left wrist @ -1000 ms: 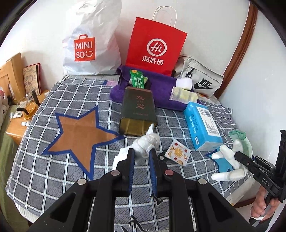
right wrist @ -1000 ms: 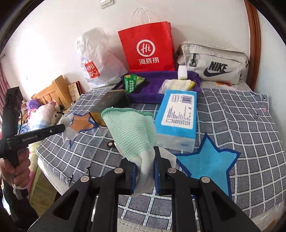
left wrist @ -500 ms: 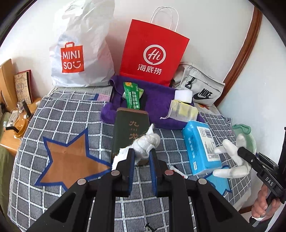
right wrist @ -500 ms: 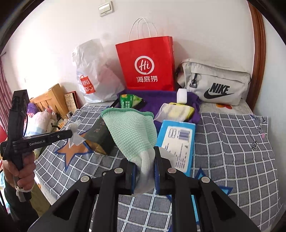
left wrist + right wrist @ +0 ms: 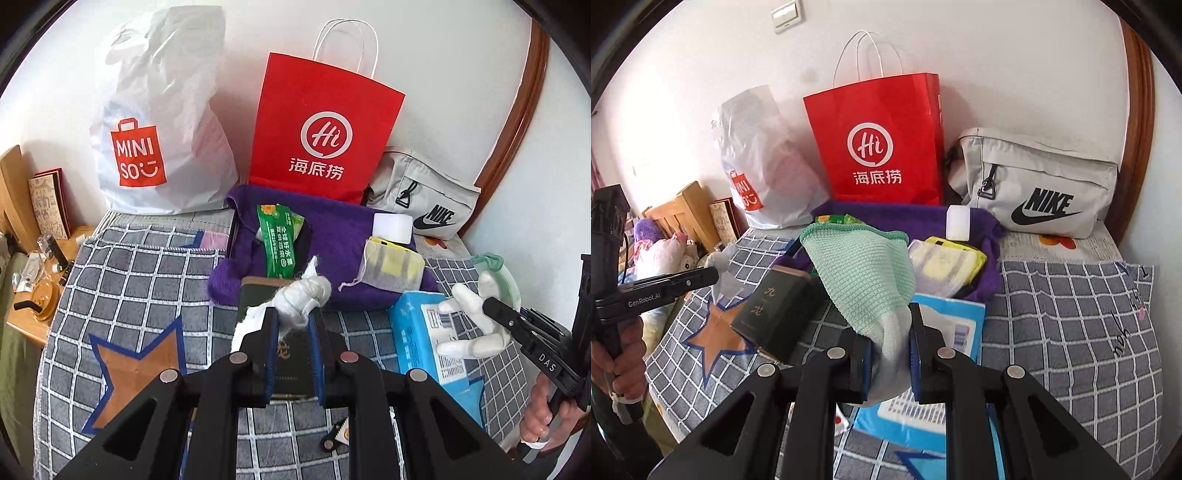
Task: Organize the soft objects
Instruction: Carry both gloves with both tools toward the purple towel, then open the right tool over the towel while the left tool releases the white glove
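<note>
- Two grippers are seen, each with its jaws closed on a soft item and held above a bed.
- A knotted white cloth [image 5: 304, 297] is pinched between the jaws of the left gripper [image 5: 293, 332], its loose end sticking up and a flatter white part hanging off to the left.
- A mint-green and white glove [image 5: 866, 275] is clamped at its white part by the jaws of the right gripper [image 5: 891, 343]; the green knit cuff fans up and away from the jaws, and the white fingers are seen only in the left wrist view.
- Directly under the left gripper a dark green tin [image 5: 288, 354] with gold characters is laid flat on the bedspread.
- A blue tissue pack [image 5: 424, 339] is placed just right of the tin, below the glove.
- A purple towel [image 5: 332, 236] is spread beyond both, and on it are laid a green snack packet [image 5: 279, 240], a mesh pouch with yellow contents [image 5: 391, 267] and a small white block [image 5: 392, 228].
- A grey checked bedspread [image 5: 1071, 332] with star patches is spread under everything.
- Against the wall are stood a white Miniso bag [image 5: 155, 122], a red paper bag [image 5: 321, 129] and a grey Nike bag [image 5: 1038, 184].
</note>
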Action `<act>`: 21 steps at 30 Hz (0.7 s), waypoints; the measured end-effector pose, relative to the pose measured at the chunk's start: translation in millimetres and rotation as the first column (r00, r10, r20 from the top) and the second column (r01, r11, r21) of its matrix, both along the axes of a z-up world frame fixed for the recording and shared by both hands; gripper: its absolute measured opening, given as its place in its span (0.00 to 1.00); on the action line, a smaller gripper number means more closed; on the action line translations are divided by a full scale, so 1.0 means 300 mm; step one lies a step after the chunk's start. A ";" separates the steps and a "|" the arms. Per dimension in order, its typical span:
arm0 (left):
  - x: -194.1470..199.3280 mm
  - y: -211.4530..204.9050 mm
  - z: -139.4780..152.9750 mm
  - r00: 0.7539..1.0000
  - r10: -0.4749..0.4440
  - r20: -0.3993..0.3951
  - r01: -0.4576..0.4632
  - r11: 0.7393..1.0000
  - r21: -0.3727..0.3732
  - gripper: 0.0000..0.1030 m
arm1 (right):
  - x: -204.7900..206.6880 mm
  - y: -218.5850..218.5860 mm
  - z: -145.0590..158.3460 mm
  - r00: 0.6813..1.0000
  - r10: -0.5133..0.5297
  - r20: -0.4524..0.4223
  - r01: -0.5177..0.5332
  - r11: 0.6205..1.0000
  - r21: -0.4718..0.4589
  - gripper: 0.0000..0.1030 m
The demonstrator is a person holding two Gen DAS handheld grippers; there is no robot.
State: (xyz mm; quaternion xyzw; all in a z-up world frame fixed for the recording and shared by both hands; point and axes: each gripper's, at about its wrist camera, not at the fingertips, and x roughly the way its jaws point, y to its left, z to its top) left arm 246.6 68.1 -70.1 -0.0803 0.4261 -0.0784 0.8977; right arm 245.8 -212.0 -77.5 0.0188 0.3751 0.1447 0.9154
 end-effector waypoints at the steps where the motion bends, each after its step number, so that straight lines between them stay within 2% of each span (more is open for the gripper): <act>1: 0.015 -0.004 -0.001 1.000 0.000 -0.002 0.000 1.000 0.003 0.15 | 0.016 -0.002 -0.003 1.000 -0.001 0.000 0.001 1.000 -0.001 0.16; 11: 0.145 -0.039 -0.019 1.000 0.002 -0.020 -0.001 0.999 0.032 0.15 | 0.216 0.003 -0.028 1.000 0.013 -0.020 -0.013 1.000 0.002 0.16; 18: 0.254 -0.035 -0.077 0.997 0.005 -0.072 -0.008 0.999 -0.031 0.15 | 0.346 0.037 -0.011 0.998 0.055 -0.020 -0.055 0.998 0.004 0.16; 21: 0.288 -0.045 -0.095 0.996 0.007 -0.085 -0.009 1.000 -0.029 0.15 | 0.383 0.056 -0.015 0.997 0.069 -0.019 -0.069 0.998 0.001 0.16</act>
